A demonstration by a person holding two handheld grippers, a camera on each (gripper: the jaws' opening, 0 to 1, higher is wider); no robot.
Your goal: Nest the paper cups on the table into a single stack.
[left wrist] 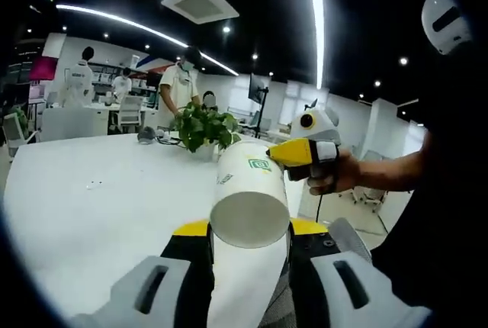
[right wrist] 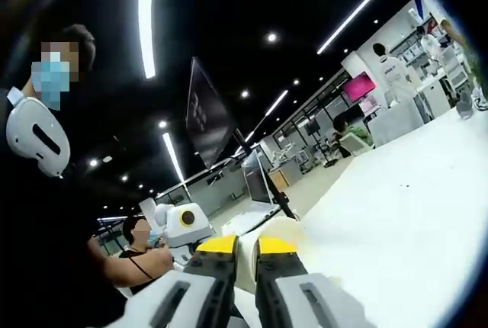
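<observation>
Left fingers (left wrist: 250, 255) grip nested paper cups (left wrist: 248, 206); right fingers (right wrist: 245, 255) pinch the top cup's rim.

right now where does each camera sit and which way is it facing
Left gripper view: rides the left gripper, looking along the cup stack it holds, across the table; right gripper and hand enter from the right.
Right gripper view: rides the right gripper, shut on a cup rim, tilted towards the ceiling; the left gripper shows.
Shared: cups, table.

Bright ceiling strip lights (left wrist: 314, 8), dark ceiling, fisheye bending, soft focus.
</observation>
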